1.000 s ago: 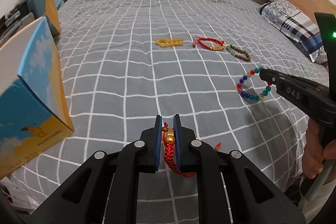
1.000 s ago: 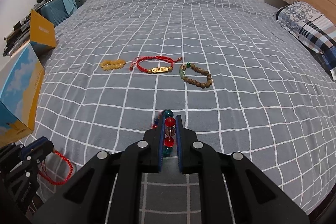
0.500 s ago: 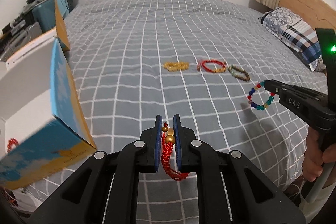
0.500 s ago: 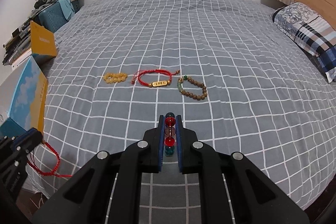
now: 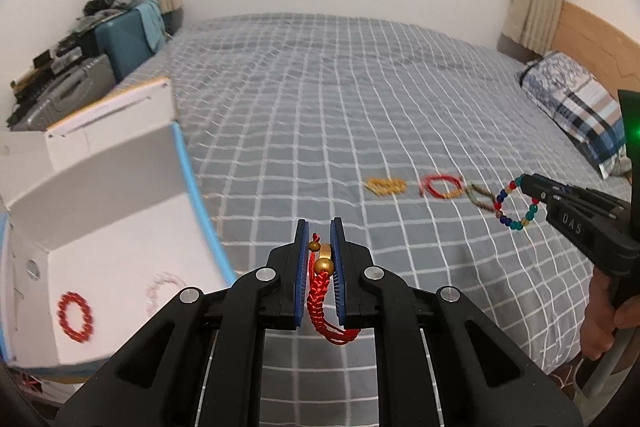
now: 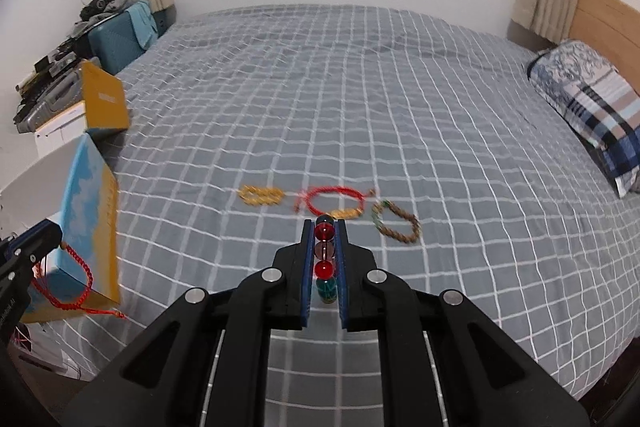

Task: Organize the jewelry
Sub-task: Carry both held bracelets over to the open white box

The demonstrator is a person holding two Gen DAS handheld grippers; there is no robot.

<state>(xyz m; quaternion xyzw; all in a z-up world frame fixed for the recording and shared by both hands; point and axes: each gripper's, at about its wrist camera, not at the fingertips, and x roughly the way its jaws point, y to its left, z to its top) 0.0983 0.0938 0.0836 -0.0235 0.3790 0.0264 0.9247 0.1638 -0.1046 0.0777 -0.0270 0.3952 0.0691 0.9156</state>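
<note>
The red cord bracelet [image 5: 320, 291] is pinched in the left tongs [image 5: 319, 259], hanging limp; it is light and floppy, best gripped at its gold bead. The open box [image 5: 100, 211] sits at nine o'clock. The right tongs [image 6: 324, 259] clamp the glass bead bracelet [image 6: 324, 251]; its beads are hard and slippery. Three bracelets [image 6: 328, 205] lie on the bed [image 6: 400, 107] at twelve.

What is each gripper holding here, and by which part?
The left gripper pinches a red braided cord bracelet at its gold beads. The right gripper clamps a multicoloured glass-bead bracelet across a run of beads.
</note>
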